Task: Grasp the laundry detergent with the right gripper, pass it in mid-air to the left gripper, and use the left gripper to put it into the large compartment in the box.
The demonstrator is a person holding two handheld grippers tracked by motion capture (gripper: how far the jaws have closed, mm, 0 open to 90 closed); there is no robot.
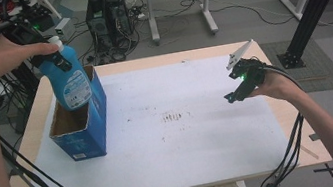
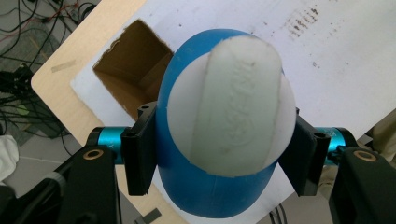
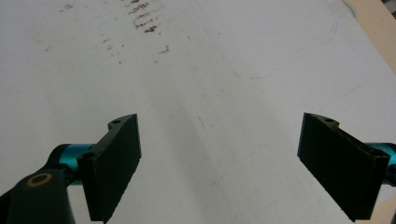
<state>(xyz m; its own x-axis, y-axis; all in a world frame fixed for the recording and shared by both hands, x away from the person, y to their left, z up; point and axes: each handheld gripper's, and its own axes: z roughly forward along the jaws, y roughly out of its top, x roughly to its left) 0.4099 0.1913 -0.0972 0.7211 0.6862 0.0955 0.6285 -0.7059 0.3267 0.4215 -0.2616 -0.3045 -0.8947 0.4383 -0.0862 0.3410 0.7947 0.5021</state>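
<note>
Left gripper point(image 2: 219, 154) clamps blue bottle point(image 1: 67, 79) near cap, above box point(image 1: 84, 132). Risk: base catches rim at 3 o'clock, tips box. Right gripper point(image 3: 219, 163) wide open, empty.

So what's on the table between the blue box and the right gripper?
In the high view, just bare white sheet with faint brown smudges lies between the blue box and the right gripper.
</note>
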